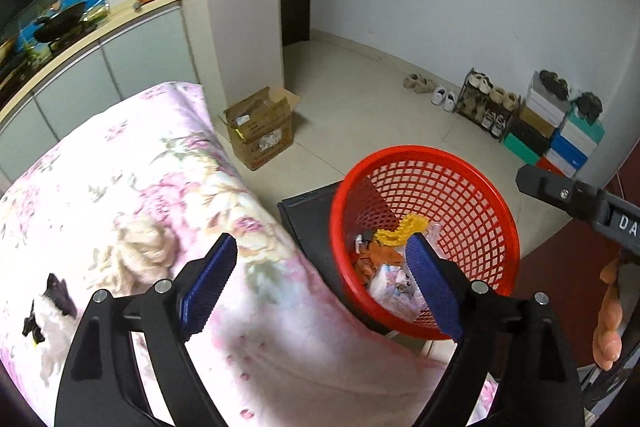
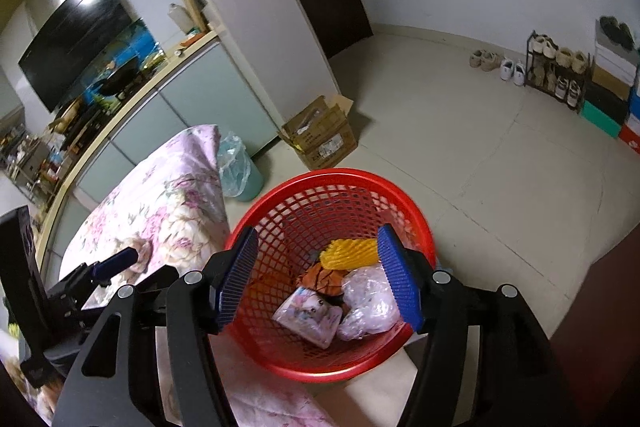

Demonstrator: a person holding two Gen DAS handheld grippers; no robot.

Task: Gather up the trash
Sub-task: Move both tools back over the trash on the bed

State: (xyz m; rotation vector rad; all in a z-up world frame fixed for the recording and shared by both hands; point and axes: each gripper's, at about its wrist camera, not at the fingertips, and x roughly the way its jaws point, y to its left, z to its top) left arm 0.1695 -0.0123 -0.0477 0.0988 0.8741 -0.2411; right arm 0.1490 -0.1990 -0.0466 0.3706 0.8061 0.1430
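Where the two wrist views overlap, the scene is listed from left to right:

Bed: a pink floral cover [image 1: 132,195] is seen at the left; crumpled whitish tissue [image 1: 140,251] lies on it, just beyond the left fingertip of the left gripper.

Left gripper [image 1: 324,255]: its jaws are spread wide and nothing is pressed between the blue pads [image 1: 208,287]; the bed edge and the basket's near rim are seen through the gap.

Basket: a red mesh basket [image 1: 460,187] is set just right of the bed, its mouth tilted toward the cameras.

Trash in basket: a yellow foam net [image 2: 352,253], an orange wrapper [image 2: 324,279], a printed packet [image 2: 310,315] and a clear crumpled bag [image 2: 368,299] are piled at the bottom.

Packet axis: the packet's long side is laid slantwise, from upper left down to lower right in the right wrist view.

Right gripper [image 2: 318,273]: its jaws are released and held above the basket mouth; the pile is framed between them, untouched.

Hand: fingers [image 1: 608,315] are seen at the far right of the left wrist view.

Floor beyond: an open cardboard box [image 2: 324,139] and a shoe rack [image 2: 556,75] are placed well apart from the basket.
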